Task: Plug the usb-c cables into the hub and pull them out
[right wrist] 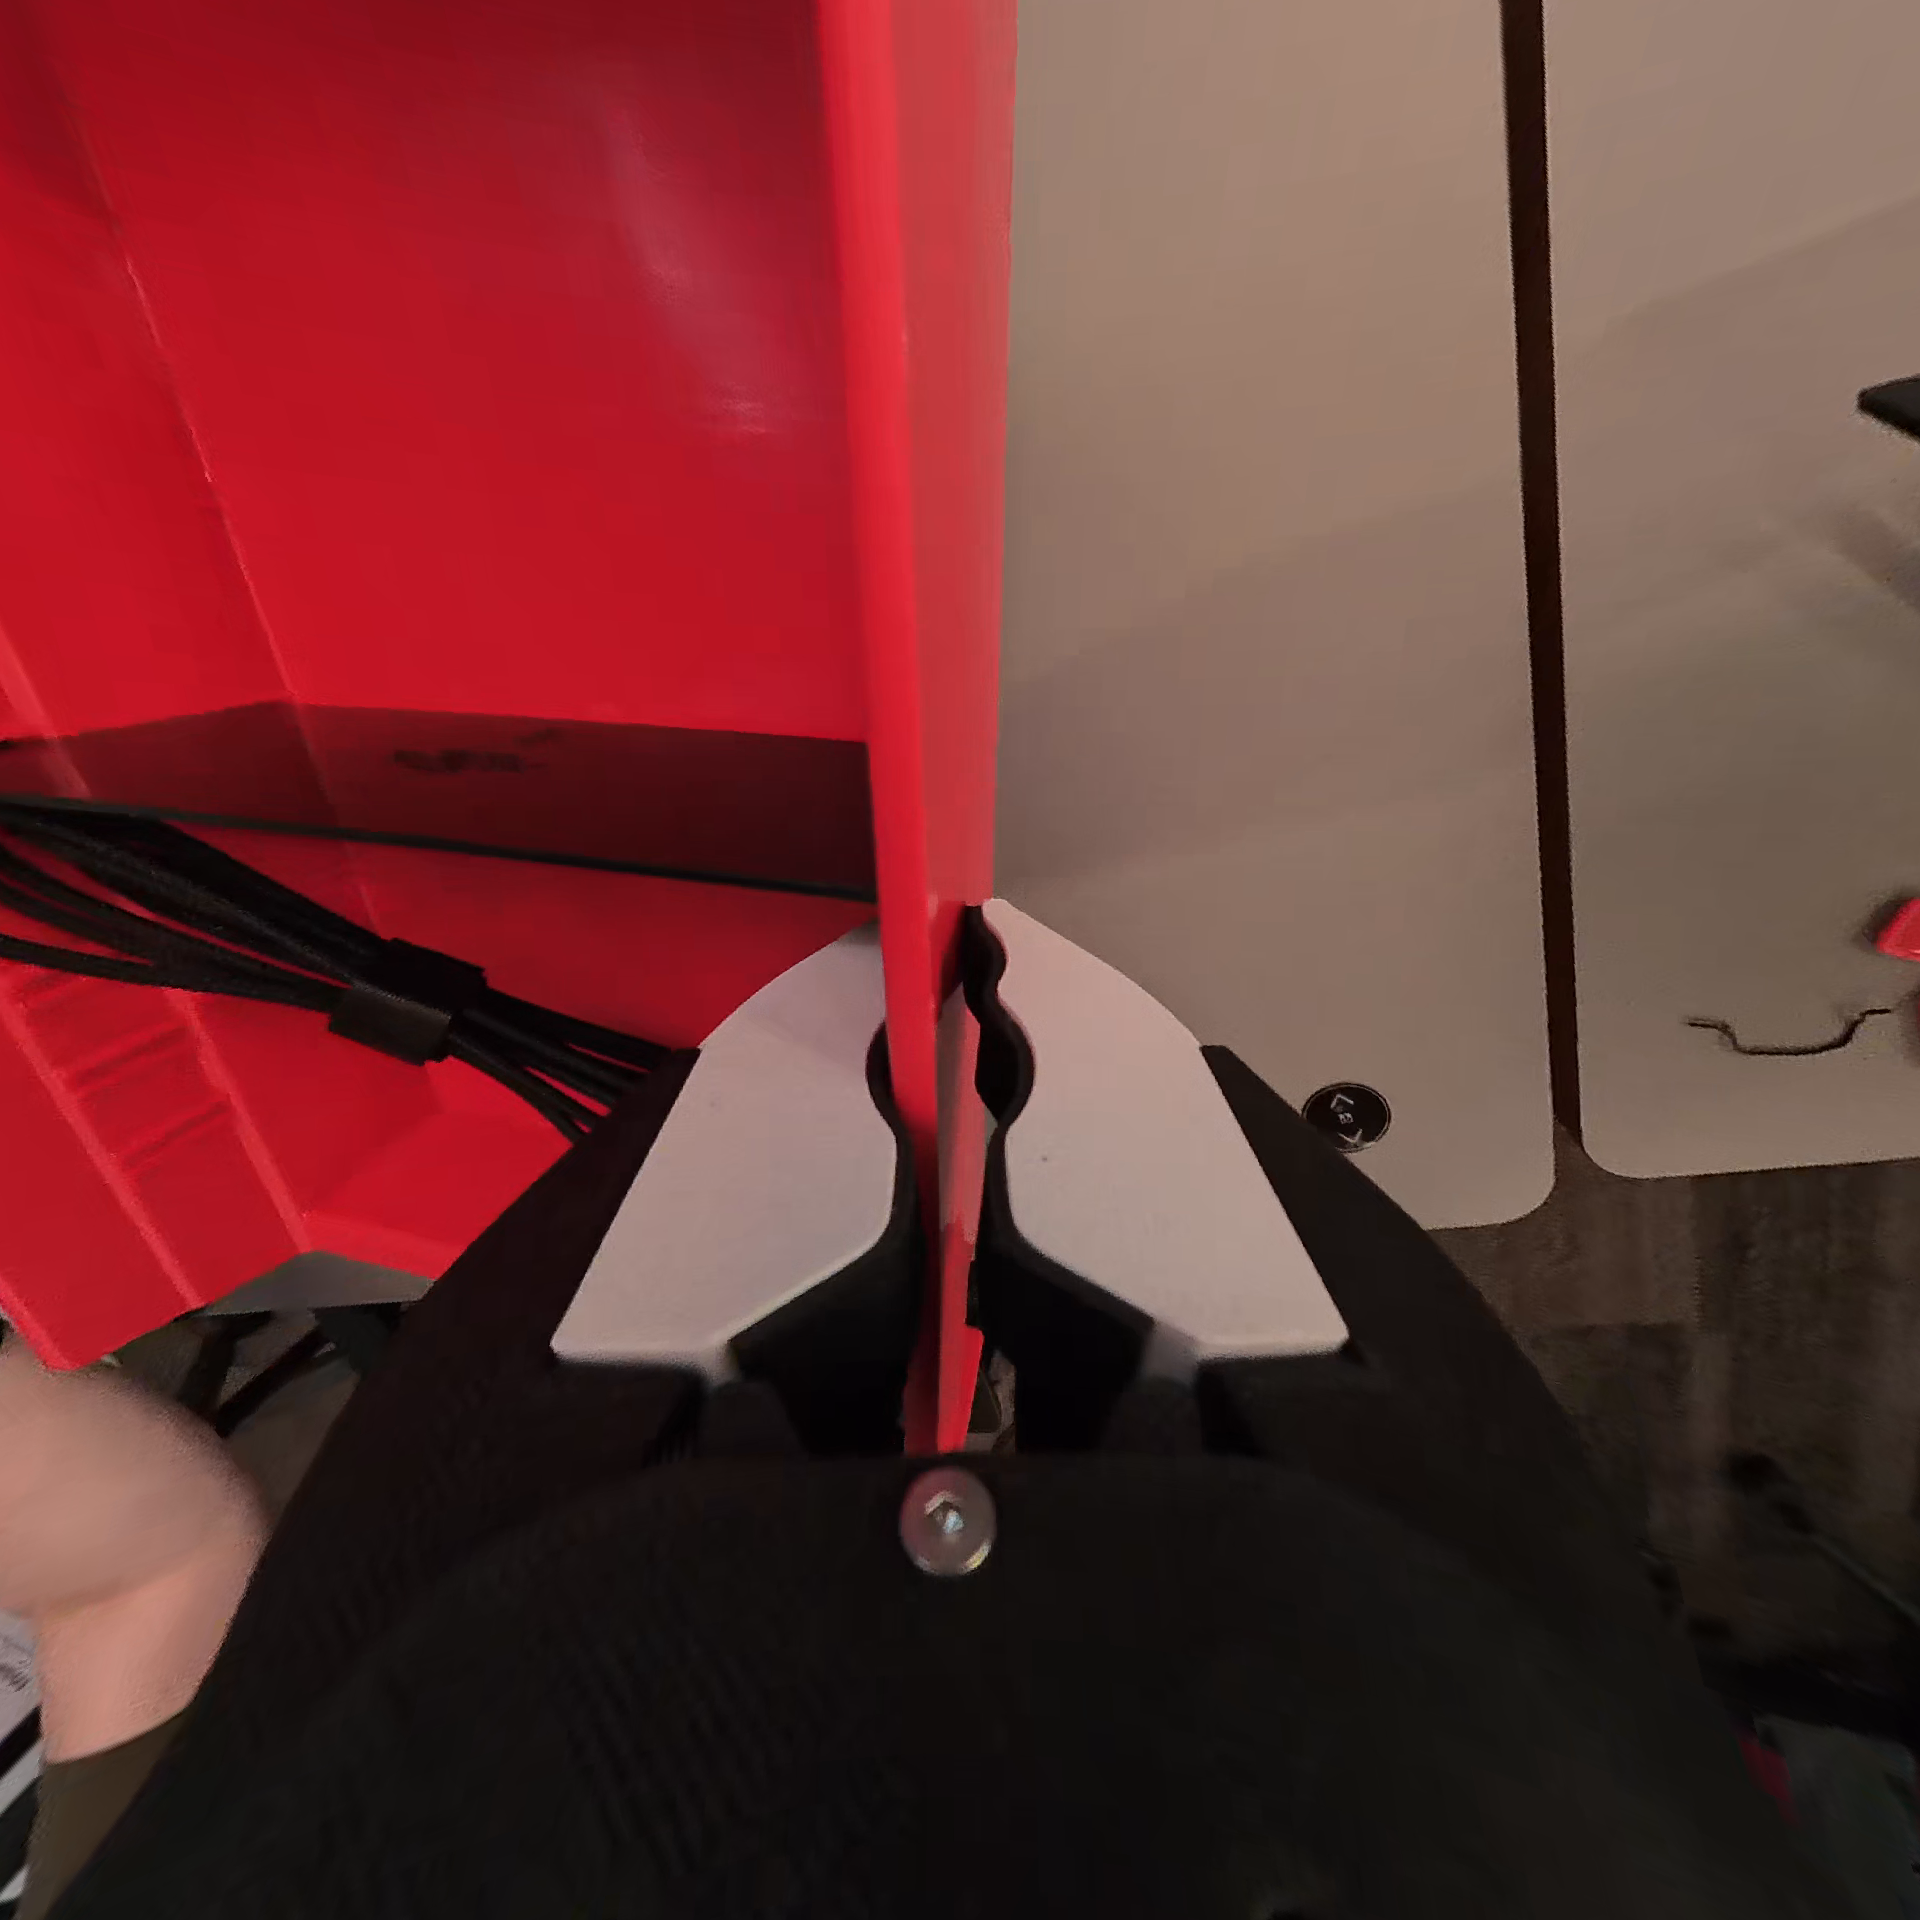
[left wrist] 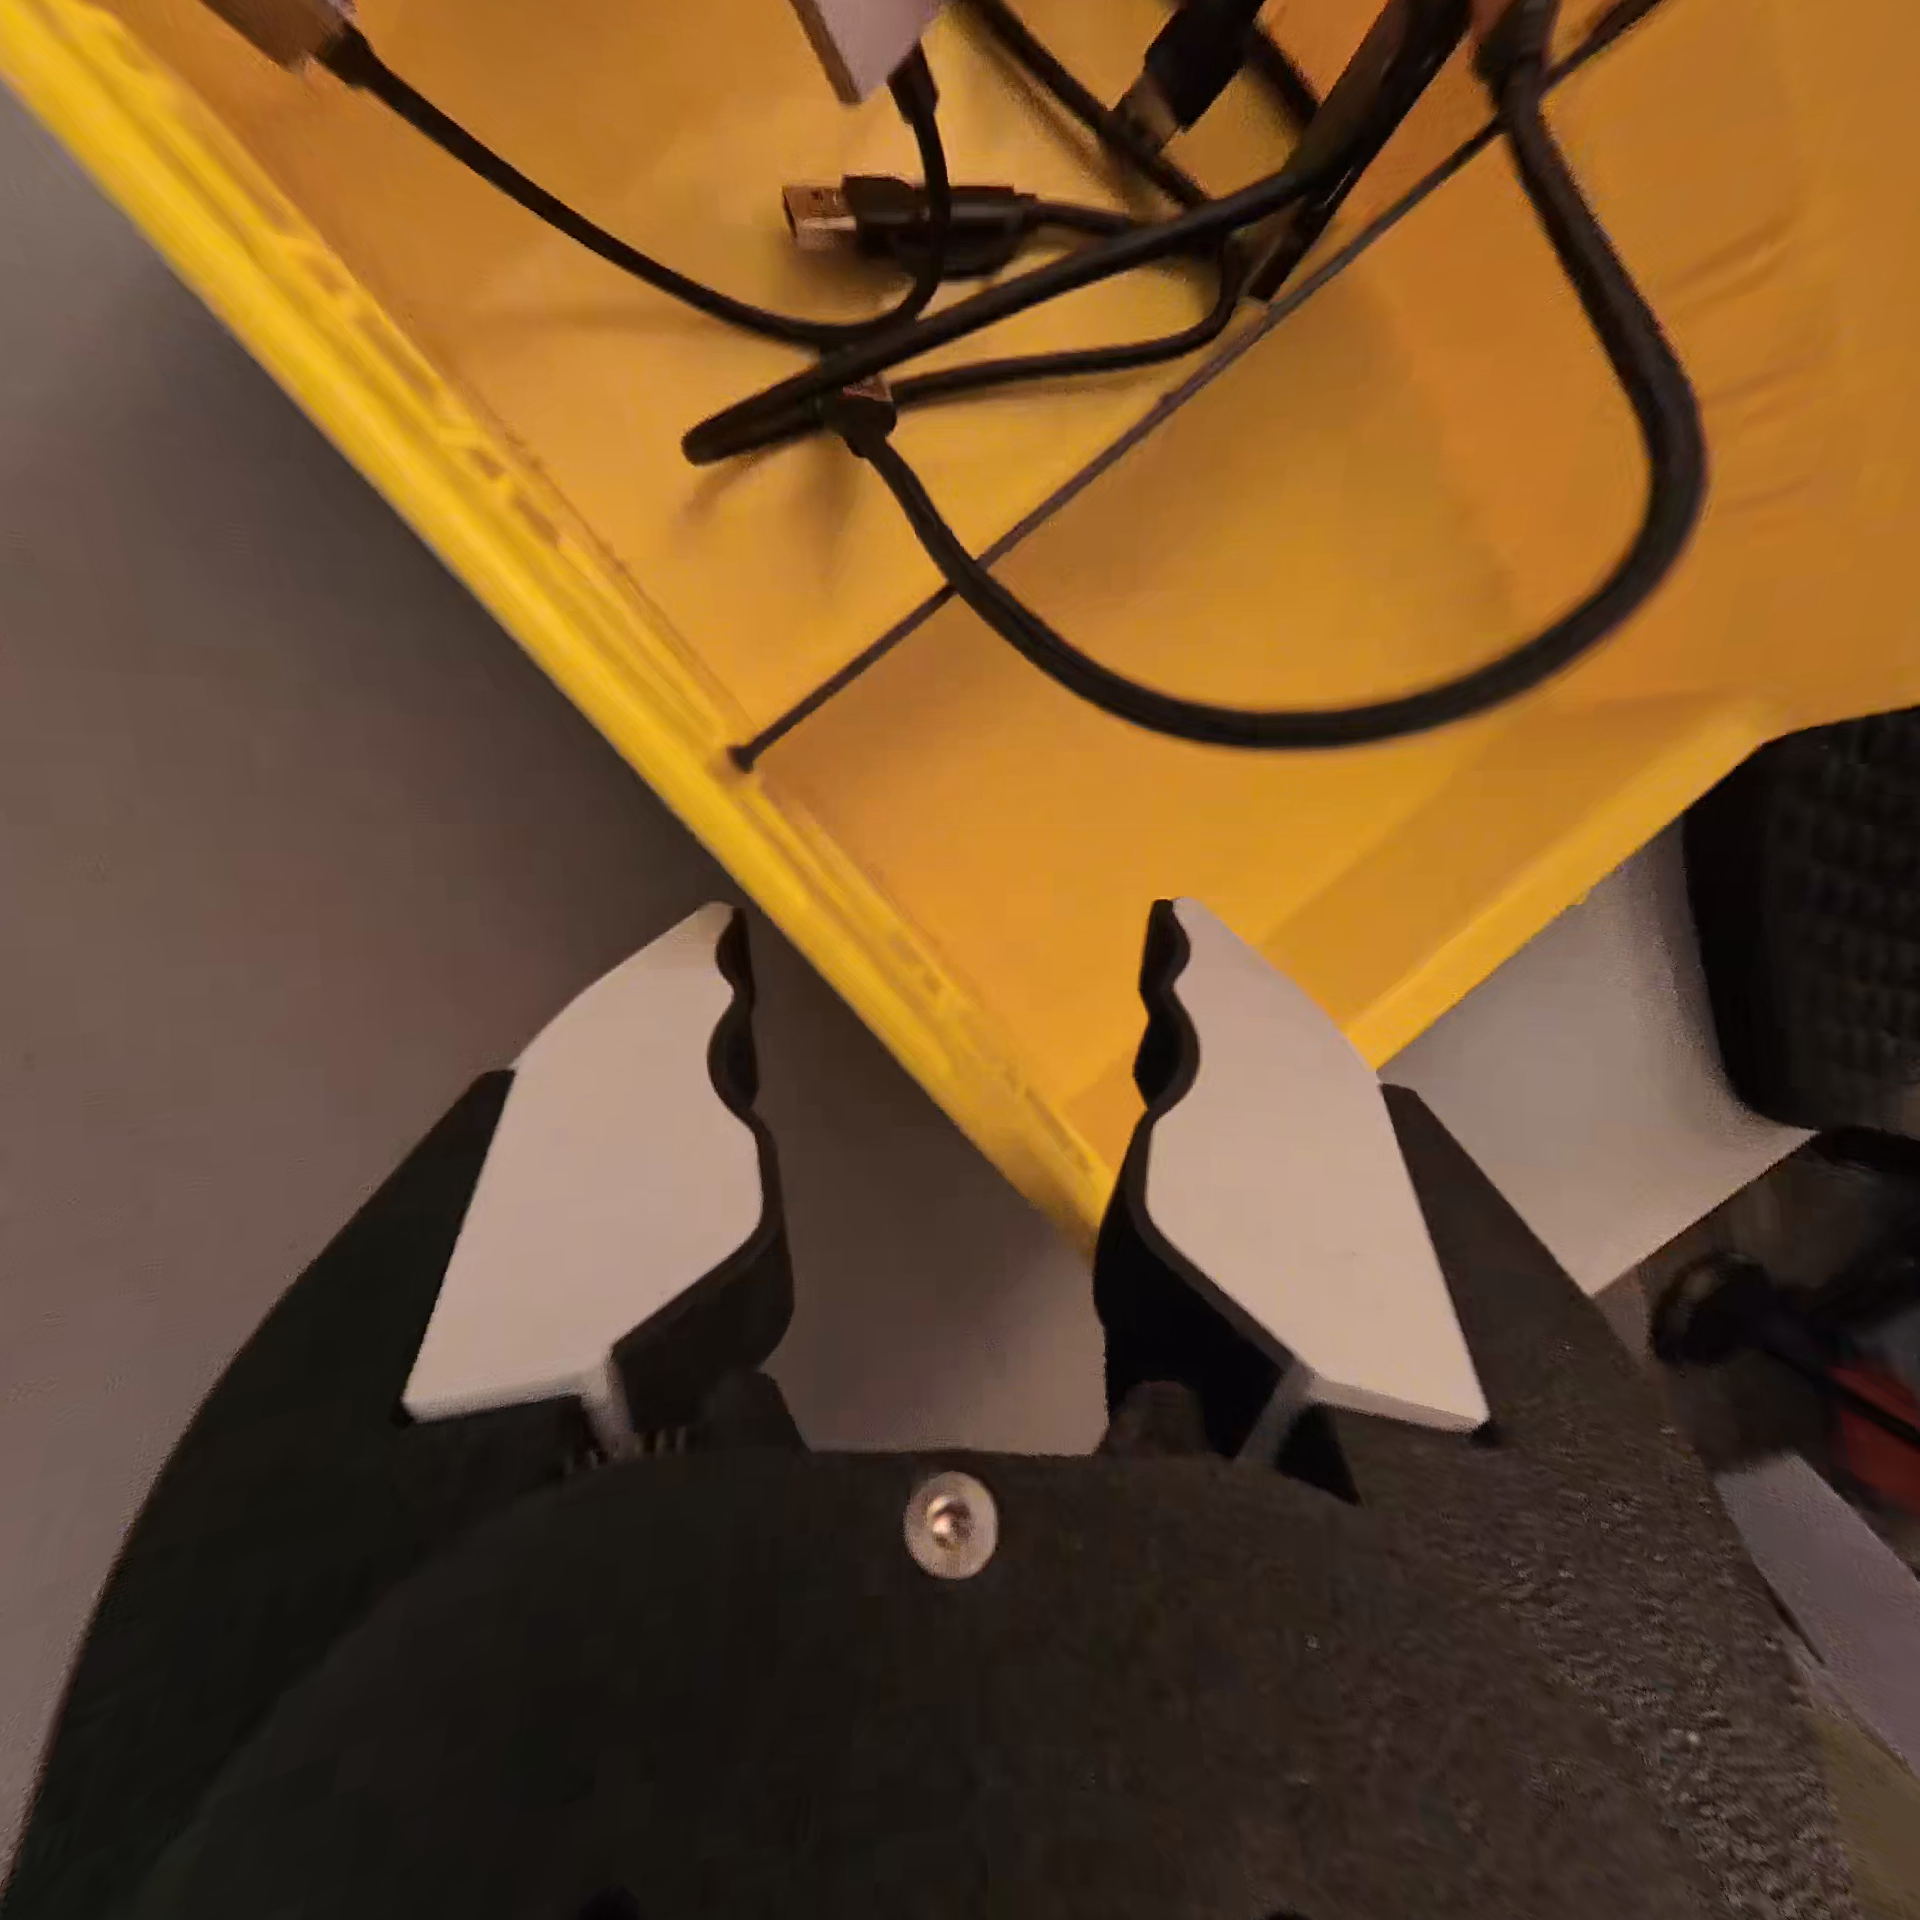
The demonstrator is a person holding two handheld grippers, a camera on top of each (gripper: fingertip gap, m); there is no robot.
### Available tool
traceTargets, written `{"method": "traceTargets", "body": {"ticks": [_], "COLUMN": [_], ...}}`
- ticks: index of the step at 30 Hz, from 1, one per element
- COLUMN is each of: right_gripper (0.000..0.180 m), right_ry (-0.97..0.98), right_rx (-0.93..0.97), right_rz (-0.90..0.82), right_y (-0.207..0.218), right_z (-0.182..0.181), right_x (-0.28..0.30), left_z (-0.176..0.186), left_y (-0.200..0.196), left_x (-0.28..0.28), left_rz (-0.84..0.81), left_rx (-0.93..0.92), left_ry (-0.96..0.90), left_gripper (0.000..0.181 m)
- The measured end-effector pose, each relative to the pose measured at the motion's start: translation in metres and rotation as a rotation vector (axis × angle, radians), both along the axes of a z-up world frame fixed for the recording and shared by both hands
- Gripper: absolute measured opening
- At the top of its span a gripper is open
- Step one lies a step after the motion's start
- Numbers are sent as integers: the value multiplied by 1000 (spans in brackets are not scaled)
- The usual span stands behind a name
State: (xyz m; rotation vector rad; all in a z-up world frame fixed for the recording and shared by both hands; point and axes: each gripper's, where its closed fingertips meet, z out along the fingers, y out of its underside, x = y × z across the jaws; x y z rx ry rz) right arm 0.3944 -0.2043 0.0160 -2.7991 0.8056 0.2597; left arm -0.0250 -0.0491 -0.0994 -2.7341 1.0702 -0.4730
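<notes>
Tongs (right wrist: 940,935) clamp red bin (right wrist: 468,416) wall; left tongs (left wrist: 945,925) gape.

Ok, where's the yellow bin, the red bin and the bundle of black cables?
yellow bin (left wrist: 1195,831), left wrist view, bare floor.
red bin (right wrist: 914,520), right wrist view, side wall edge.
bundle of black cables (right wrist: 395,1023), right wrist view, strap.

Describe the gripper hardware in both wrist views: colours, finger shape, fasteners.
Both match. The left gripper and right gripper each have a textured matte black body, flaring wide, with a silver hex-socket screw centred below the fingers. The fingers are pale grey wedges, tapering to the tips, lined inside with black wavy pads. No cables or markings show on either. A dark sleeve shows behind the right gripper.
</notes>
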Motion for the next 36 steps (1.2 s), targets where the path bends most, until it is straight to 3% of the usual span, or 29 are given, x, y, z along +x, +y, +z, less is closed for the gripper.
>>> {"method": "traceTargets", "body": {"ticks": [4,8,17,22,26,36], "right_gripper": [6,6,6,6,6,6], "right_ry": [54,78,115,68,28,36], "right_rx": [-6,-14,-35,-61,-72,-57], "right_rz": [6,69,239,247,297,204], "right_y": [2,22,94,112,110,88], "right_z": [-31,-63,-122,-140,-139,-142], "right_x": [-1,-19,-91,-94,-78,-43], "left_z": [-20,-21,-18,-17,-16,-14], "left_y": [10,37,77,93,102,124], "left_x": [-15,-50,-180,-243,-288,-365], "left_rz": [-3,93,247,337,390,605], "left_rx": [-42,-85,-114,-117,-131,-144], "left_ry": [198,164,132,119,106,69], "left_gripper": [44,6,8,7,5,5]}}
